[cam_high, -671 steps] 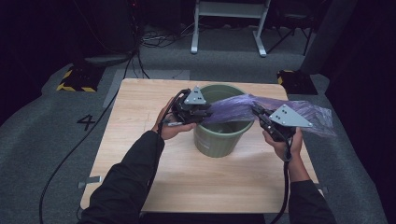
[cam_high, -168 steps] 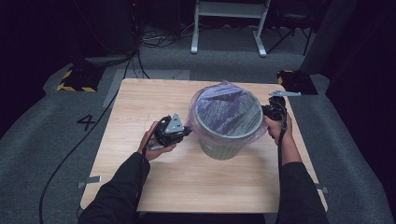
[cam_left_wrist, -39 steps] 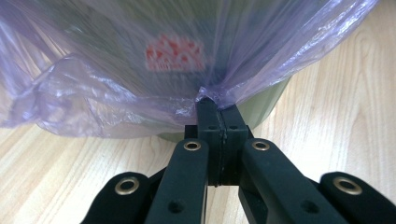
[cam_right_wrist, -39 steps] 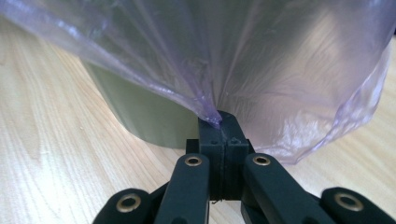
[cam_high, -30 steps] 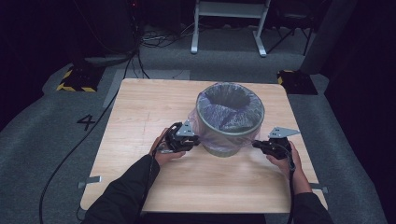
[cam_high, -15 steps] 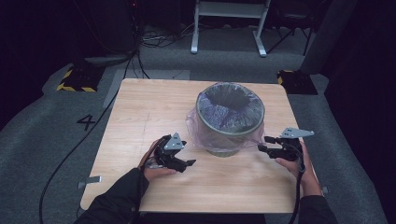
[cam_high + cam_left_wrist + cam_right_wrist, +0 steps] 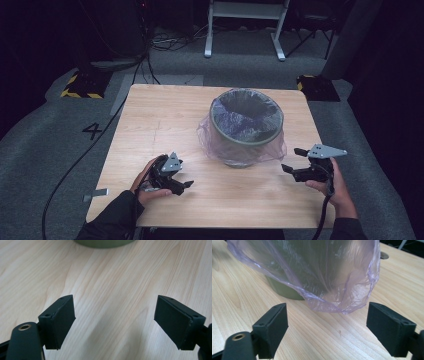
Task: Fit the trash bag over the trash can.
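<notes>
A green bin (image 7: 240, 150) stands at the middle of the wooden table (image 7: 150, 120), lined with a translucent purple bag (image 7: 246, 112) whose edge is folded over the rim and hangs down the outside. My left gripper (image 7: 184, 179) lies low near the front left, apart from the bin; its jaws have just been opening and stand open over bare wood (image 7: 115, 300). My right gripper (image 7: 293, 160) hovers to the right of the bin. Its jaws have also just been opening and are open (image 7: 327, 306), with the bag's hanging hem (image 7: 332, 302) just ahead of them, untouched.
The table's front edge (image 7: 225, 227) runs just behind both hands. On the grey carpet lie cables (image 7: 75, 170), a yellow-black striped block (image 7: 80, 85) and a painted 4 (image 7: 92, 131). A white stand (image 7: 245, 25) is beyond the table.
Both grippers have let go of the bag's skirt, opened, and drawn back from the bin, the left toward the front edge, the right outward. The bag hangs loose around the bin.
</notes>
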